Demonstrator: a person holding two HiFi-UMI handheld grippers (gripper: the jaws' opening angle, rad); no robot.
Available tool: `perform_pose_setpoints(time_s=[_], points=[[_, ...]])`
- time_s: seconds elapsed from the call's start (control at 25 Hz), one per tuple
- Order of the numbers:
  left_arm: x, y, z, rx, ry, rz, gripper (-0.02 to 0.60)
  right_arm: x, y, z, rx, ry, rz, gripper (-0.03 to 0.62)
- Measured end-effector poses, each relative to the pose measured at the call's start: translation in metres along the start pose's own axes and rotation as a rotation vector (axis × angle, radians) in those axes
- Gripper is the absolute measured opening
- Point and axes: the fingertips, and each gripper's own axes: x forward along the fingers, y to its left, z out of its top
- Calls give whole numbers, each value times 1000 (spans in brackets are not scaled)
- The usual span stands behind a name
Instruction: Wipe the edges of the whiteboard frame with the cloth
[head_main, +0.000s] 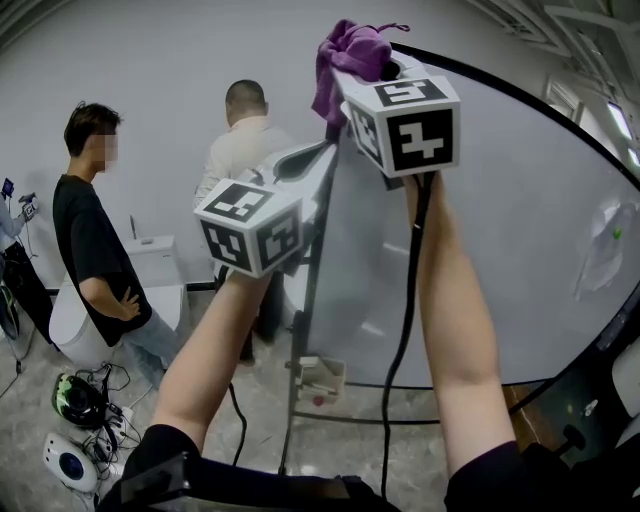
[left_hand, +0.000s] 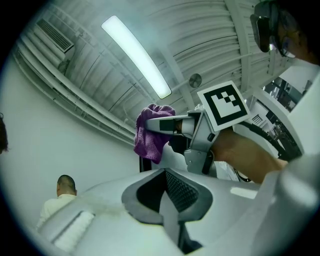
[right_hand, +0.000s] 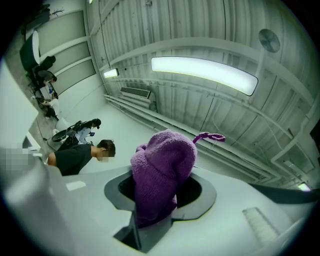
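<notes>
The whiteboard (head_main: 530, 200) runs off the right edge; the cloth (right_hand: 162, 170) sinks out of sight inside the right claw (right_hand: 155, 202).

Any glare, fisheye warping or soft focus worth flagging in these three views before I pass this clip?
Head view: fisheye bows the whiteboard frame; cloth sharp. Left gripper view: ceiling light blooms through haze; left gripper close and soft. Right gripper view: a light strip glares, yet the cloth in the right gripper is crisp.

Purple cloth (left_hand: 150, 142) in right tool (left_hand: 151, 123)
</notes>
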Motion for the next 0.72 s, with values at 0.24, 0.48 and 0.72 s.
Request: perform_pose_setpoints(time_s=[0.24,0.48,0.72], points=[[10,-11,18,6,-20,-32,3,2,-11,11,-15,4,-16,152],[14,-9,47,10,-65,-48,3,7,-26,22,-8,22,-44,152],[15,-13,58,-4,-78,-69,3,3,-44,27,0,37,-92,152]])
